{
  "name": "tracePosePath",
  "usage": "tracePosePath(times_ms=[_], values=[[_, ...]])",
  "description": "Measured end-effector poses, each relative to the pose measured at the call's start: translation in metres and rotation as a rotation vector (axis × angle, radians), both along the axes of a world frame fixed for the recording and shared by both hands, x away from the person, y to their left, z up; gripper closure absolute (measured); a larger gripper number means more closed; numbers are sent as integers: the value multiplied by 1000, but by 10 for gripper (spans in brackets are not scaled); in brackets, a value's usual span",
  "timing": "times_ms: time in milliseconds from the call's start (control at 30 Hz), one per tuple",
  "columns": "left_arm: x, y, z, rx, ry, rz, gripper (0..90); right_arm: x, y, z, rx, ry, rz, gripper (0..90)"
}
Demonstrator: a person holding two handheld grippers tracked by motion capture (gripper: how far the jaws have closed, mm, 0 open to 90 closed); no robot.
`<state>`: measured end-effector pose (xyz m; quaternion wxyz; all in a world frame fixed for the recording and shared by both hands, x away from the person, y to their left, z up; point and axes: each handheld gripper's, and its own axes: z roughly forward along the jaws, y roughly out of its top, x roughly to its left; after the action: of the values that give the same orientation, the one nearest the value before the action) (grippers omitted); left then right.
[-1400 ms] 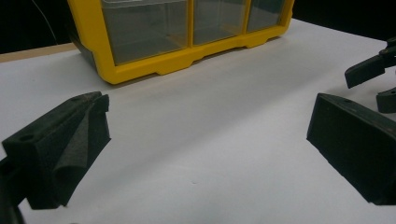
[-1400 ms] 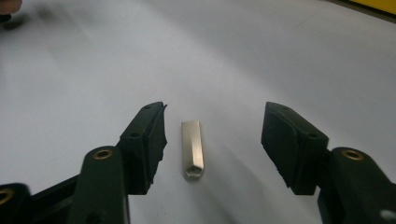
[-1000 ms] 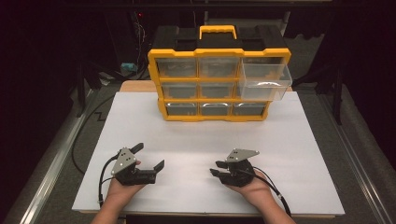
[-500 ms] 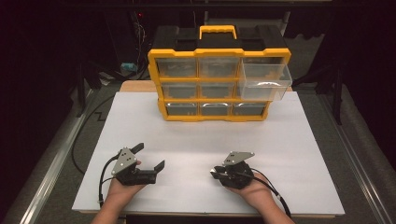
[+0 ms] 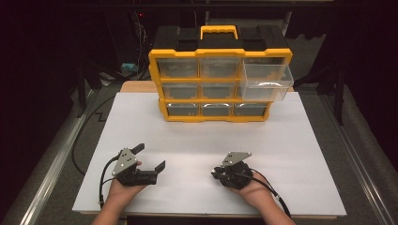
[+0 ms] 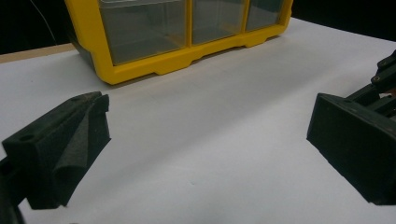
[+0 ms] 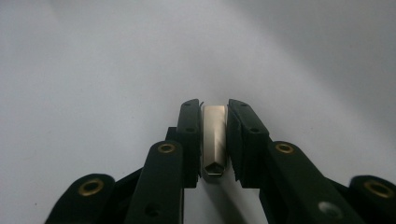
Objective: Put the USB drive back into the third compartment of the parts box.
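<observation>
Looking across the white counter point(image 5: 291, 140), I have wide bare room between both hands and the yellow drawer cabinet point(image 5: 218, 79) at the far edge. My right hand-held gripper point(image 7: 215, 135) is clamped on a small metal bit point(image 7: 214, 140), upright between the jaws. My left hand-held gripper point(image 5: 151, 159) stands spread apart, near the front edge.

The high camera looks forward and down over my white board point(image 5: 291, 154) from my side. My left gripper's camera sits low, facing the organizer point(image 6: 187, 42) at the far edge (shared with the high view). My right one stares close at bare board point(image 7: 93, 70).
</observation>
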<state>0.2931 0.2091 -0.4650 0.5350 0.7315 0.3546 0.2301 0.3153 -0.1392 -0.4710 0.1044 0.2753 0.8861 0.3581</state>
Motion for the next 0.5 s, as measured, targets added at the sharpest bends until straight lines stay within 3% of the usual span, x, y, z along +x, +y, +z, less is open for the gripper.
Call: tracePosePath(times_ms=[500], values=[[0, 0, 0, 1, 0, -2, 4, 2, -2, -1, 23, 18, 1, 803]])
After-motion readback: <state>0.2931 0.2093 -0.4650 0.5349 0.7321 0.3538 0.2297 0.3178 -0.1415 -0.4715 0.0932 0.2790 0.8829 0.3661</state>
